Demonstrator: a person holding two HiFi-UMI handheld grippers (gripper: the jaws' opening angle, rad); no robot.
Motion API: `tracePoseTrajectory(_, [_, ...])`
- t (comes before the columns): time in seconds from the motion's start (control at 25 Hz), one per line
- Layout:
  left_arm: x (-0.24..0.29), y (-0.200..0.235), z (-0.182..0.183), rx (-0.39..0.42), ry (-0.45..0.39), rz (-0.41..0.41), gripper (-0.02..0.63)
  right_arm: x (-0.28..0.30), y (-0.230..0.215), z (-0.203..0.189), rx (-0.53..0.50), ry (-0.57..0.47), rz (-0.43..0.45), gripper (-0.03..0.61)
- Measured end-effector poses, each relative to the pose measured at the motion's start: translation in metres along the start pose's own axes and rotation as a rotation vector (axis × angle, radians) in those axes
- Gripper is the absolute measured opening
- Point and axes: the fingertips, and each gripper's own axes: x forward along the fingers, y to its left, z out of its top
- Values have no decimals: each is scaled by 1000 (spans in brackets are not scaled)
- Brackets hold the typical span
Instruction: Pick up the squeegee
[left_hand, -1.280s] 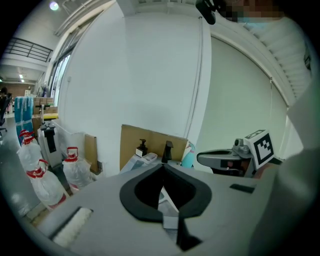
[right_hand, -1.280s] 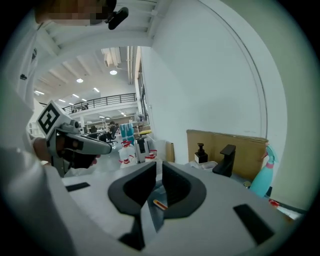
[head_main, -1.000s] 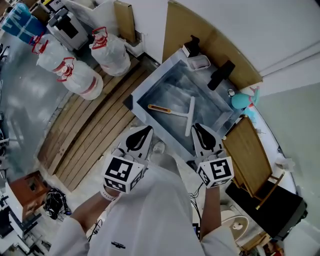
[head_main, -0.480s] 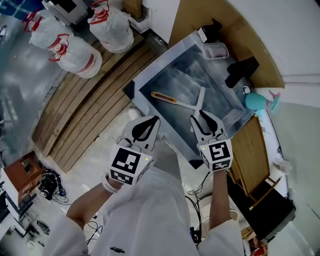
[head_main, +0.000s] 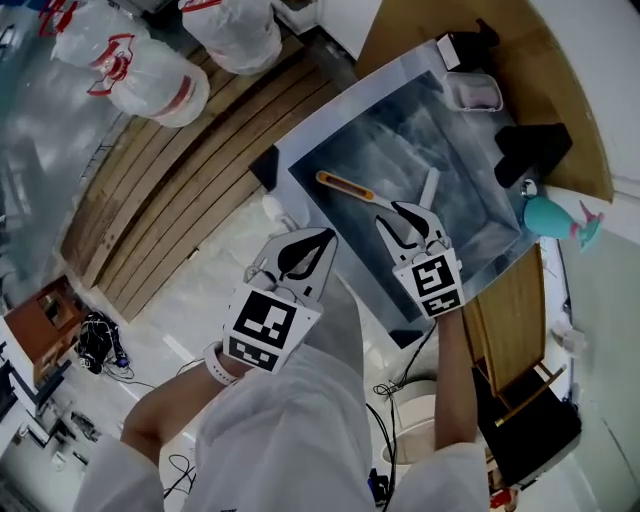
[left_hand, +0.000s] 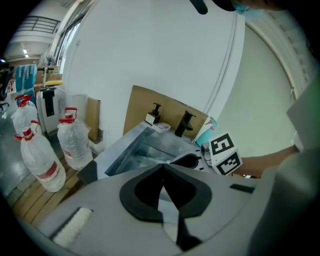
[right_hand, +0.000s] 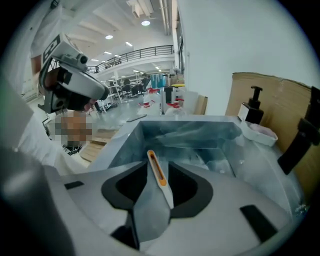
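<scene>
Squeegee (head_main: 350, 187), centre of frame: orange handle, white blade. Sink (head_main: 300, 150): dull blue-grey metal with paler streaks. Left gripper (head_main: 328, 237) and right gripper (head_main: 408, 213), lower centre: pale grey bodies, black jaw linings, black-and-white square markers. Water jugs (head_main: 150, 75), upper left: translucent white, with red handles and a red band. Slatted boards (head_main: 170, 200), left: mid-brown wood. Cardboard (head_main: 560, 90), upper right: tan. Tap (head_main: 530, 150): black. Bottle (head_main: 548, 213), right edge: teal. Sleeves (head_main: 290, 440), bottom: white.
</scene>
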Motion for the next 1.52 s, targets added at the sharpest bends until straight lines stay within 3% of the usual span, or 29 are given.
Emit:
tracePoseTrajectory(0.68, [40,33,-28,-55,96,-25,5,87,2,-46,-265,246,134,132])
tracePoseTrajectory(1.04, [52,38,-28,-65,97,-40,5,109,-2,-67,-301,349,211,132])
tracePoseTrajectory(1.2, [53,35,-28,-57,97,-59,5,113,-6,-72,-263,386,255,137])
tracePoseTrajectory(1.52, [49,40,-28,-58,107,-61,5,115,-4,-73,-249,405,257,125])
